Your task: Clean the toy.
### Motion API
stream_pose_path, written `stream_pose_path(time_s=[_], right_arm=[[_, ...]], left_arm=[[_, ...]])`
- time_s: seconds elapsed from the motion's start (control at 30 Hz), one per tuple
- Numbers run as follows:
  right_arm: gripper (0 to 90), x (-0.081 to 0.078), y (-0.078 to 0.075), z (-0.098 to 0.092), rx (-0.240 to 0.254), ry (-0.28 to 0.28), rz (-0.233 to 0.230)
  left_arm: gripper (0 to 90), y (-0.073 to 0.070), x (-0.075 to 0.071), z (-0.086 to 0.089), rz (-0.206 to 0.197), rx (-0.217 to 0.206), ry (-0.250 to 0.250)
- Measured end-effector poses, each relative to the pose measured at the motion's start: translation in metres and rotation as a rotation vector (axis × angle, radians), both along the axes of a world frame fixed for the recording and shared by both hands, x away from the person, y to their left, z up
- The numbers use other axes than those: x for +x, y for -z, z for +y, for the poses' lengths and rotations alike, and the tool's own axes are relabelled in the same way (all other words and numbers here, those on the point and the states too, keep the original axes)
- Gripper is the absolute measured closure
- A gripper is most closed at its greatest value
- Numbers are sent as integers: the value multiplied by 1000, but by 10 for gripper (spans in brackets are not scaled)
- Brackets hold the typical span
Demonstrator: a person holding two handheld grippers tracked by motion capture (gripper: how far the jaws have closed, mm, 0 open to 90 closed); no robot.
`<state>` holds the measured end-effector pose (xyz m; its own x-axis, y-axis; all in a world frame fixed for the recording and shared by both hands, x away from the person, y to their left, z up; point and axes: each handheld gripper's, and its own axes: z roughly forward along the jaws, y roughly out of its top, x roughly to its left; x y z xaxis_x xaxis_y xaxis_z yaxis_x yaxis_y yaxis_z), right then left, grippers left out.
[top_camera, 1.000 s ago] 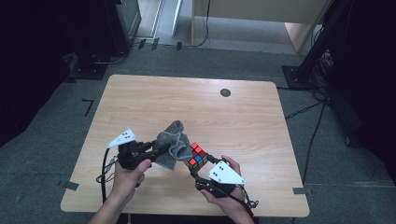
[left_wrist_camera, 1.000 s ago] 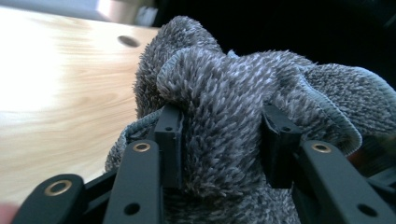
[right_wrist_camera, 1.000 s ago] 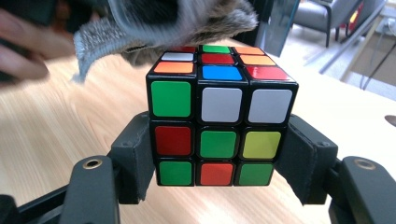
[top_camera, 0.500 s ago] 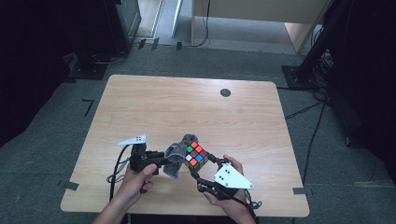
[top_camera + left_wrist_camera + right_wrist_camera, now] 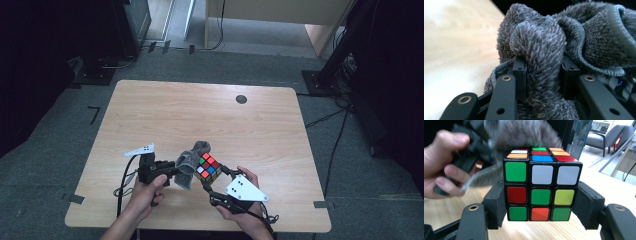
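My left gripper (image 5: 172, 169) pinches the grey towel (image 5: 189, 160) against the left side of the puzzle cube (image 5: 208, 167), which my right gripper (image 5: 216, 176) clamps between its jaws, near the table's (image 5: 200, 110) near edge.

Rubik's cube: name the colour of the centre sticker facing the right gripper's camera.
Green, clearest in the right gripper view, on the Rubik's cube.

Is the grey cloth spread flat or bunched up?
Bunched up. The grey cloth is gathered in thick folds, pinched between the left tongs, and pressed against the cube.
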<state>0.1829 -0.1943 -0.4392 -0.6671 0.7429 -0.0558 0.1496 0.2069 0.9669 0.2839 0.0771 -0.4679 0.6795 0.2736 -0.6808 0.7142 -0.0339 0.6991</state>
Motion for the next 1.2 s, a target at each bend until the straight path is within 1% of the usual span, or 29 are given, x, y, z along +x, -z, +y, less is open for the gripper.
stream_pose_path(time_s=[0.03,0.1,0.13,0.17,0.23,0.3,0.37,0.4,0.43,0.5,0.53,0.57,0.6,0.67,0.7,0.73,0.77,0.8,0.83,0.87,0.9,0.93,0.97,1.03,1.07,1.13,1.17,1.2], right_arm=[[350,0,-1,-2,15,5,0],[350,1,-3,-5,32,13,-3],[350,1,-4,-5,38,16,-6],[350,1,-5,-5,40,18,-11],[350,0,-6,-6,46,15,-14],[350,0,-4,-5,33,11,-10],[350,1,-2,-4,24,7,-1],[350,1,-1,-3,21,3,5],[350,1,-1,-2,19,-3,5],[350,0,-1,0,18,-6,4],[350,0,-2,0,13,-2,2],[350,0,-2,-1,18,-2,2],[350,0,-3,-2,29,0,5],[350,1,-5,-3,46,11,-2],[350,1,-6,-4,51,17,-8],[350,1,-8,-5,59,23,-14],[350,0,-10,-6,72,27,-20],[350,0,-11,-7,90,33,-21],[350,-1,-13,-7,106,34,-22],[350,-1,-13,-7,106,34,-22],[350,-2,-13,-6,123,43,-19],[350,-2,-12,-5,120,44,-20],[350,-2,-11,-3,118,50,-16],[350,-3,-8,-1,115,60,-5],[350,-2,-7,-1,126,62,-6],[350,-2,-9,-4,160,69,-5],[350,-2,-10,-6,159,79,-13],[350,-2,-11,-7,148,93,-27]], left_arm=[[650,2,0,-3,4,53,6],[649,6,-2,-8,-14,134,8],[649,6,-3,-9,-17,139,0],[648,6,-2,-9,-15,123,-10],[647,2,-1,-4,-9,62,-31],[647,1,0,4,0,-34,-44],[646,1,2,9,25,-120,-46],[647,2,2,9,34,-136,-32],[647,3,2,6,36,-131,-13],[649,6,2,2,39,-94,2],[649,8,3,1,55,-79,16],[650,9,4,-1,61,-43,30],[649,10,2,-5,42,23,33],[649,11,-3,-14,-29,177,11],[648,12,-5,-18,-58,230,-4],[649,13,-8,-21,-87,265,-12],[648,13,-11,-25,-115,287,-11],[648,13,-14,-29,-144,300,-1],[648,12,-19,-35,-181,306,9],[648,12,-19,-35,-181,306,9],[648,10,-26,-42,-230,305,35],[647,9,-29,-45,-241,279,52],[648,7,-32,-47,-242,238,64],[649,3,-33,-44,-231,152,66],[649,2,-32,-42,-225,124,61],[650,2,-31,-37,-213,62,68],[651,2,-30,-35,-210,44,69],[652,1,-30,-34,-213,43,62]])
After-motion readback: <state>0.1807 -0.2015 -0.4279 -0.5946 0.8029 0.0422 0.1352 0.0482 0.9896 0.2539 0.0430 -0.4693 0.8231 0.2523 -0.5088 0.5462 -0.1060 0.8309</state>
